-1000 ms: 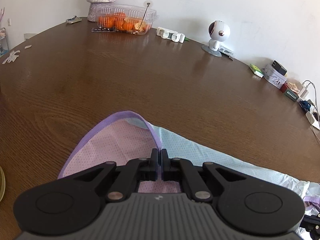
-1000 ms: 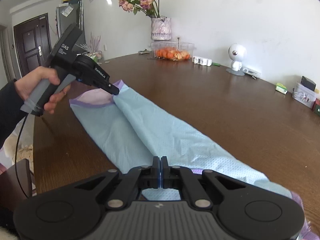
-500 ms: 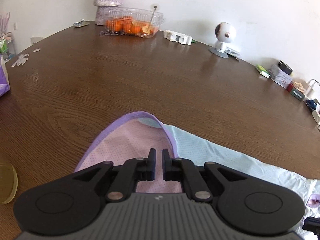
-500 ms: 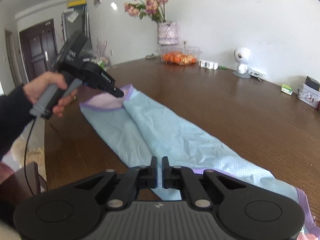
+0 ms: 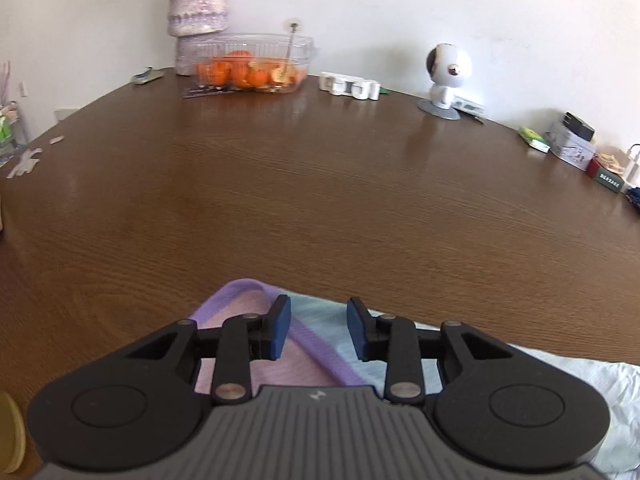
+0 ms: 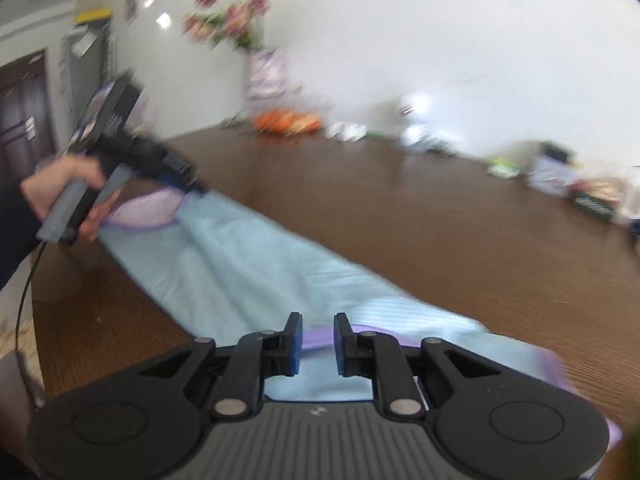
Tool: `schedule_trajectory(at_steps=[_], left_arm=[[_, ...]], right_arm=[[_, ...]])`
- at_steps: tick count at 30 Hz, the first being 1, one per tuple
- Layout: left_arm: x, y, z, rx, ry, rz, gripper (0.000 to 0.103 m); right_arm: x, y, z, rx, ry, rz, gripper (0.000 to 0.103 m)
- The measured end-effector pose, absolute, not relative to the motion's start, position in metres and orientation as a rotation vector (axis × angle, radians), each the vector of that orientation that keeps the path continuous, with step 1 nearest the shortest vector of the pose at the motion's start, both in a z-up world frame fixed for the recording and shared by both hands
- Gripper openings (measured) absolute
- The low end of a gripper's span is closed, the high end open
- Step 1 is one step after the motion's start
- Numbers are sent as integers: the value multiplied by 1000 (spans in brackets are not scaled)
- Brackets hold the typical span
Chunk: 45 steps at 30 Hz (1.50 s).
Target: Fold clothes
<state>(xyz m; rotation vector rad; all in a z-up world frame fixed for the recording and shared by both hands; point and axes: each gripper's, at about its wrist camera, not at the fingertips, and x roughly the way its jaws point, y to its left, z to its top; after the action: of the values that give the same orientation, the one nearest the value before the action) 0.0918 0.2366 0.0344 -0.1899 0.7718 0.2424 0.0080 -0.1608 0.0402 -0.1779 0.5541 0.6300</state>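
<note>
A large brown wooden table [image 5: 320, 184] fills both views, and a long pale blue garment [image 6: 248, 264] with purple trim lies flat along its near edge, folded lengthwise into a narrow strip. In the right wrist view, which is blurred by motion, the person's left hand [image 6: 64, 188] grips the grey handle of the left gripper [image 6: 188, 184] at the far end of the garment, the tool angled down so its tip sits just above the cloth where a pink inner panel [image 6: 148, 208] shows. From its own camera, the left gripper [image 5: 318, 328] has its jaws spread wide, holding nothing, with the purple trim [image 5: 316, 348] running between and beneath its blue-padded fingers [image 5: 280, 332]. The right gripper [image 6: 316, 340] hovers over the garment's near end, its jaws parted to a moderate gap and also empty; a band of purple hem shows in the gap, though the blur makes it hard to say whether the tips touch the fabric. At the table's far edge stand a clear box of oranges [image 5: 250, 66], a vase [image 5: 198, 8] and a small white robot-shaped camera [image 5: 446, 76].
</note>
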Motion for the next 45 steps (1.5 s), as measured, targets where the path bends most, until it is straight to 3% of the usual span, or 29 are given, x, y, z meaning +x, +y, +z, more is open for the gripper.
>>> schedule_trajectory(at_steps=[2, 5, 7, 11, 13, 18, 27, 30, 35, 40, 45], left_arm=[[85, 239, 36, -199, 763, 244, 34], [72, 226, 48, -187, 730, 230, 39], [62, 209, 57, -173, 697, 185, 47], [44, 173, 72, -130, 667, 106, 48], [32, 157, 77, -106, 650, 74, 53], [13, 133, 69, -98, 653, 35, 57], [-10, 120, 58, -102, 648, 63, 57], [-21, 128, 65, -117, 617, 107, 57], [-42, 145, 66, -166, 606, 183, 59], [-62, 157, 60, -151, 633, 274, 62], [-74, 176, 52, -188, 646, 351, 67]], right_arm=[[-8, -198, 54, -121, 499, 467, 36], [-10, -243, 62, 17, 566, 248, 38], [-3, -258, 56, 102, 609, 175, 38], [15, -254, 30, 140, 680, 107, 38], [10, -246, 20, 111, 675, 101, 37], [12, -248, 14, 68, 642, 96, 9], [8, -250, 59, 77, 549, 168, 7], [10, -211, 73, 65, 538, 328, 7], [31, -117, 46, -9, 575, 491, 7], [37, -64, 19, -77, 674, 599, 13], [12, -105, 51, 39, 500, 626, 33]])
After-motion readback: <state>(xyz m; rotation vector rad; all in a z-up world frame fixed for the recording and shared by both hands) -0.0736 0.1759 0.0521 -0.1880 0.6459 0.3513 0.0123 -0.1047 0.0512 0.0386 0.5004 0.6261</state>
